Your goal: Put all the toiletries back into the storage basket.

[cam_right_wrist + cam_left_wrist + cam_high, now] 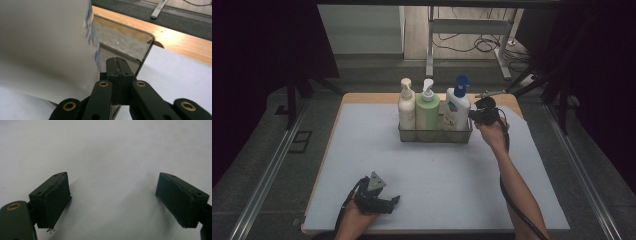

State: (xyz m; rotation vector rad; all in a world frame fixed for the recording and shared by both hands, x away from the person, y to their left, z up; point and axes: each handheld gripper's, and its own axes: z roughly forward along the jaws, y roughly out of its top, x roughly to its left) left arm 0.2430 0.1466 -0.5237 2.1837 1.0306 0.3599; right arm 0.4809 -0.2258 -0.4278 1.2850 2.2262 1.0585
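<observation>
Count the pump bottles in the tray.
3, in a row in the tray: a cream bottle at the left, a green bottle in the middle, a white bottle with a blue pump at the right. Nothing suggests a hidden one.

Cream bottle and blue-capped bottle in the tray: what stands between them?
In the high view, a green pump bottle stands between the cream bottle and the blue-capped bottle, inside the clear tray.

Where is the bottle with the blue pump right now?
In the high view, the blue-pump bottle stands at the right end of the clear tray, beside the green bottle, with the right gripper at its side.
</observation>
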